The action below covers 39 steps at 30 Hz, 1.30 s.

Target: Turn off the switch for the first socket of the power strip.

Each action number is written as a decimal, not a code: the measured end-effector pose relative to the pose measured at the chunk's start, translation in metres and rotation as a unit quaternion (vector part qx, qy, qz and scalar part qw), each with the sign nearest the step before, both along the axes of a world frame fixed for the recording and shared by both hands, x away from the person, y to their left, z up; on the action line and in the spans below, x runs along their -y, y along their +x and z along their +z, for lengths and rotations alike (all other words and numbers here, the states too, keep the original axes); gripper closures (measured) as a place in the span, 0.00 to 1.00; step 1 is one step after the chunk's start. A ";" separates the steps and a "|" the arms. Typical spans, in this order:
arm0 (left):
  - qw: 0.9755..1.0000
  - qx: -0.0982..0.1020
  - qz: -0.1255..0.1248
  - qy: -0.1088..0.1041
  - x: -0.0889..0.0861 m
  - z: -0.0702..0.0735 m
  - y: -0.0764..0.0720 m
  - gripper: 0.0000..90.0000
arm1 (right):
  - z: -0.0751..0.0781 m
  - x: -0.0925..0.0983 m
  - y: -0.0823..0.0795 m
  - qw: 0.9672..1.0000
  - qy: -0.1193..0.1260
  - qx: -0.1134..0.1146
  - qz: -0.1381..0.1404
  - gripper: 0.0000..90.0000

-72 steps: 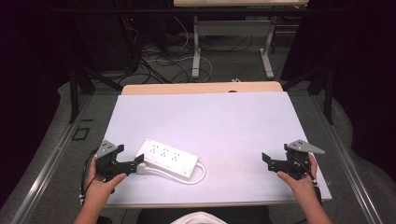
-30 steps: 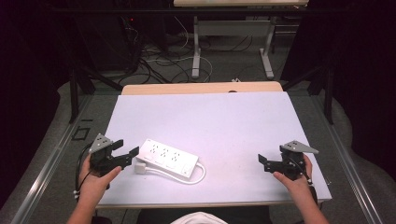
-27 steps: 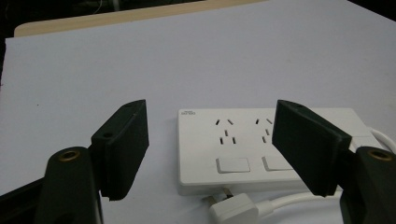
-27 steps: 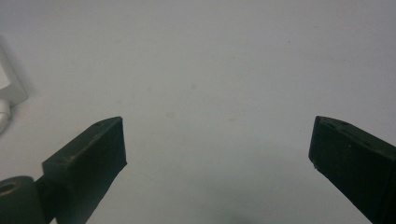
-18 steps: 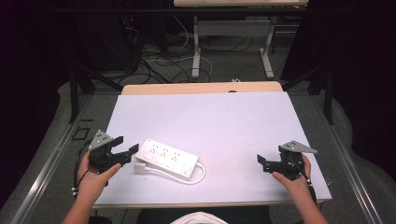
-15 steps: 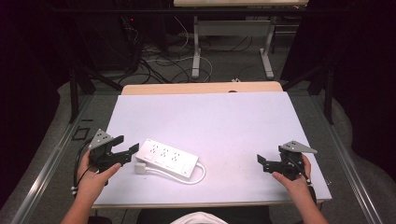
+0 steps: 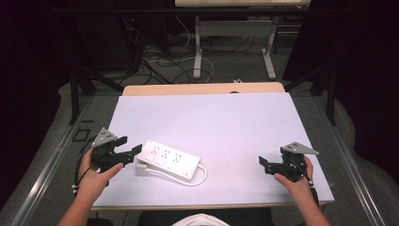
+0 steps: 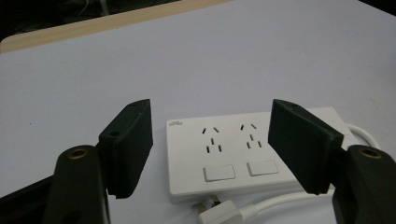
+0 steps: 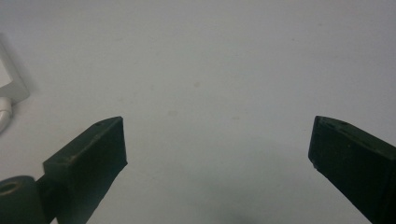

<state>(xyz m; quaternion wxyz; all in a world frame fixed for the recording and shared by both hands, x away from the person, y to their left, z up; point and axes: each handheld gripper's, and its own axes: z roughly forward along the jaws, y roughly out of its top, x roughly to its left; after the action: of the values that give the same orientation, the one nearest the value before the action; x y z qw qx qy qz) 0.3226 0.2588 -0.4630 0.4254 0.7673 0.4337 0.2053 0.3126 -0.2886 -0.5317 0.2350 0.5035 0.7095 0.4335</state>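
White power strip (image 8: 243,154) sits low in frame between my left gripper's (image 8: 210,144) half-open, just-narrowing, empty jaws; closing off-centre could shove it away.

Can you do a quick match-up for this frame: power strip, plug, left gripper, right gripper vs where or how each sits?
Things:
1. power strip
2. plug
3. left gripper
4. right gripper

Places or states:
A. jaws open over bare table at the right
B. lies flat, left of centre, sockets up
C. jaws open, aimed at the strip's end
D. white, beside the strip's near left corner

Pairs: 1-B, 2-D, 3-C, 4-A
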 end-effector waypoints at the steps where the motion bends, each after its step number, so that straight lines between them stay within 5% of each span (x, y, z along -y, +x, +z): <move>1: 1.000 -0.002 0.001 -0.001 0.001 0.000 0.000 0.35 | 0.000 0.000 0.000 1.000 -0.001 0.001 -0.002 0.04; 31: 0.999 -0.037 -0.009 0.031 0.017 0.018 -0.001 0.46 | -0.001 -0.002 0.000 1.000 -0.004 0.001 0.003 0.04; 39: 0.999 -0.047 -0.017 0.021 0.024 0.021 0.001 0.49 | -0.001 -0.001 0.000 1.000 -0.006 0.001 0.006 0.04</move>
<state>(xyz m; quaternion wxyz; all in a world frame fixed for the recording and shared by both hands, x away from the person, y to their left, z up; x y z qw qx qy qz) 0.3231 0.2347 -0.4418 0.3920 0.7920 0.4356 0.1712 0.3128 -0.2874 -0.5325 0.2358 0.4973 0.7151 0.4310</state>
